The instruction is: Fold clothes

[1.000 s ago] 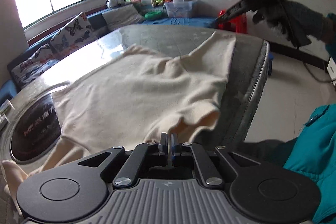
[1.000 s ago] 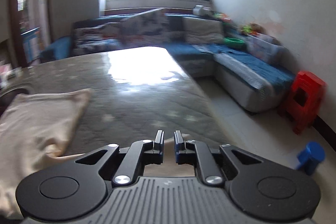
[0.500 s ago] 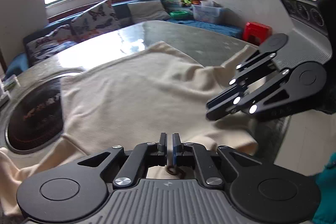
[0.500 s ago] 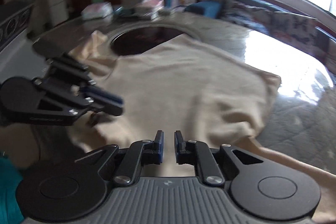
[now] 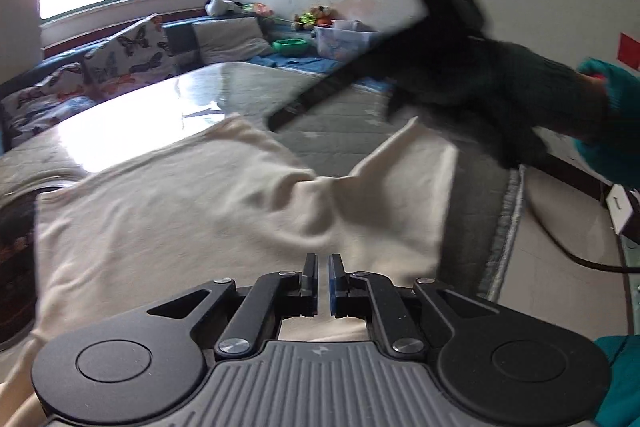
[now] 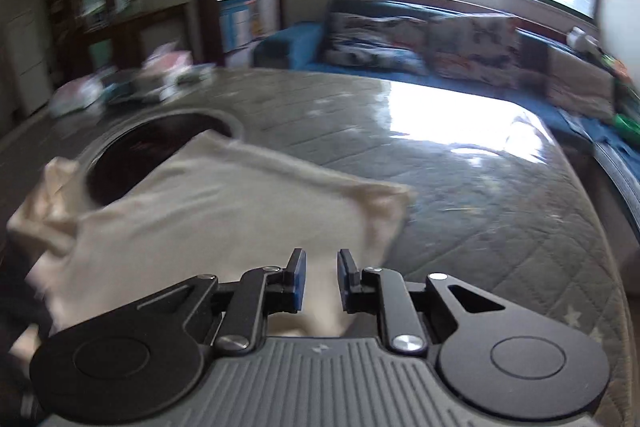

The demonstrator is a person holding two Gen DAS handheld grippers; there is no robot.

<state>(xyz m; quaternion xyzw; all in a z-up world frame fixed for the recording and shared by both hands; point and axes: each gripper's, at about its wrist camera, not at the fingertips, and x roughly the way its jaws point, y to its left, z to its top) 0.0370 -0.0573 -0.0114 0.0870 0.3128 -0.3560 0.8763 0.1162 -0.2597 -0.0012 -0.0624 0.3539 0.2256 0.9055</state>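
A cream garment (image 5: 192, 211) lies spread on the grey quilted table (image 5: 352, 131), with a raised fold running toward the right edge. It also shows in the right wrist view (image 6: 224, 211). My left gripper (image 5: 323, 281) hovers over the garment's near edge, its jaws a narrow gap apart and empty. My right gripper (image 6: 321, 279) is open and empty above the garment's near corner. The right gripper's body also shows in the left wrist view (image 5: 360, 75), blurred, above the table's far right.
A dark round inset (image 6: 156, 155) sits in the table (image 6: 480, 195), partly under the garment. Boxes and clutter (image 6: 132, 87) lie at the far left. A blue sofa with cushions (image 6: 420, 39) runs behind. The table edge (image 5: 508, 227) drops to the floor.
My left gripper let go of the garment's edge and its jaws parted slightly. My right gripper swung over the garment then back toward the table's right side, and its jaws opened wider.
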